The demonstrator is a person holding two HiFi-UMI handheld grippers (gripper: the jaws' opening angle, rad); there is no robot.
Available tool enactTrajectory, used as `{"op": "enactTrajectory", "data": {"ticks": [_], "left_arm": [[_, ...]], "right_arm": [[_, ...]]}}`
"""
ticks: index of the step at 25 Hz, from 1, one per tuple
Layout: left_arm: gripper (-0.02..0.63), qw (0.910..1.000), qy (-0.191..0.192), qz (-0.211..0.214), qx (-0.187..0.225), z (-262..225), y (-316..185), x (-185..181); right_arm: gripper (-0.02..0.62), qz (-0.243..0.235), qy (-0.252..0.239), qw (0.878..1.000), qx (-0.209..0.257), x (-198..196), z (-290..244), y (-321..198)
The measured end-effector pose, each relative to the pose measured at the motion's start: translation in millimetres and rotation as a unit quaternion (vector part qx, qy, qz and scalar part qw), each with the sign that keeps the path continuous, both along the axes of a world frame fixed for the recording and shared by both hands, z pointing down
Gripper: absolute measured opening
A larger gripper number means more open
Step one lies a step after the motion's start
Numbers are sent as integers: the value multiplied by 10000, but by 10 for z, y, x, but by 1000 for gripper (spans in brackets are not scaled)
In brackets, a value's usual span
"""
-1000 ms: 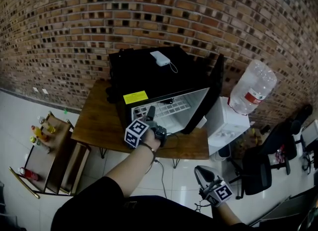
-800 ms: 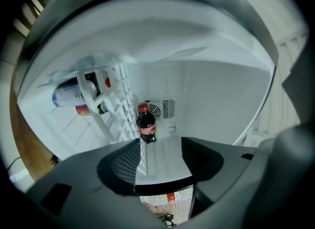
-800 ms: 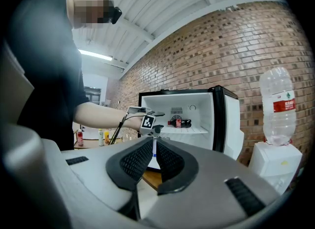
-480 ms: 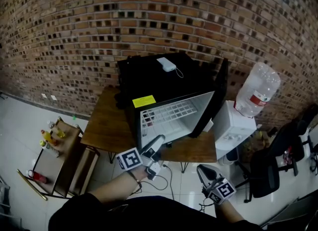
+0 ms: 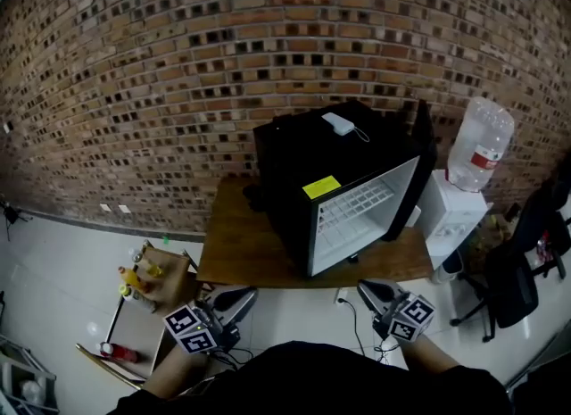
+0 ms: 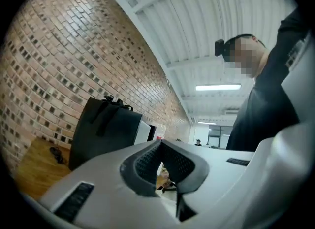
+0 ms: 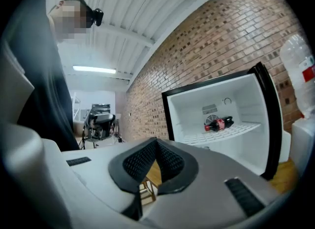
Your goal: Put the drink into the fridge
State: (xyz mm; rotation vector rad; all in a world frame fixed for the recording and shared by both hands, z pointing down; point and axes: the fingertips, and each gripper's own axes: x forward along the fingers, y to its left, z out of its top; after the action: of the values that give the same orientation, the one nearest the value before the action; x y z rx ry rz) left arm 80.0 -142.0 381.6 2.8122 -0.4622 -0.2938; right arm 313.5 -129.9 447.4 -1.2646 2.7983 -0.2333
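Observation:
The black mini fridge [image 5: 294, 163] stands on a wooden table [image 5: 236, 253] with its door [image 5: 419, 159] swung open to the right. In the right gripper view a dark cola bottle with a red label [image 7: 219, 123] lies on its side on the white wire shelf inside the fridge [image 7: 221, 110]. My left gripper [image 5: 241, 297] hangs low at the left, well short of the table, shut with nothing between its pads [image 6: 160, 147]. My right gripper [image 5: 370, 290] is low at the right, also shut and empty [image 7: 156, 144], and it faces the open fridge.
A white water dispenser [image 5: 451, 217] with a big clear bottle [image 5: 482, 145] stands right of the fridge. A small wooden cart with several bottles [image 5: 143, 284] stands on the floor to the left. An office chair [image 5: 517, 270] is at the far right. A white gadget [image 5: 339, 123] lies on the fridge top.
My left gripper has drawn back from the fridge opening, down and to the left, and its jaws have shut empty. The head view has backed away; the right gripper has barely moved.

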Motion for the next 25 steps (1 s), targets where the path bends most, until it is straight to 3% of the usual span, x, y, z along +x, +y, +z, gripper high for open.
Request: {"op": "enactTrajectory", "data": {"ticks": [3, 5, 7, 12, 25], "left_arm": [[3, 9950, -931, -277, 252, 187, 94, -479], [2, 9845, -1602, -567, 437, 329, 97, -735], [3, 9777, -1876, -664, 677, 405, 139, -871], [3, 9841, -1579, -602, 539, 480, 414, -941], [3, 9813, -1747, -422, 683, 471, 532, -764]], "right_arm": [[2, -351, -344, 9987, -99, -578, -57, 117], [2, -548, -308, 9980, -56, -905, -102, 186], [2, -635, -264, 9976, 35, -1112, -152, 229], [2, -664, 11, 9978, -38, -1256, -89, 413], [2, -576, 343, 9977, 4, -1067, -49, 542]]}}
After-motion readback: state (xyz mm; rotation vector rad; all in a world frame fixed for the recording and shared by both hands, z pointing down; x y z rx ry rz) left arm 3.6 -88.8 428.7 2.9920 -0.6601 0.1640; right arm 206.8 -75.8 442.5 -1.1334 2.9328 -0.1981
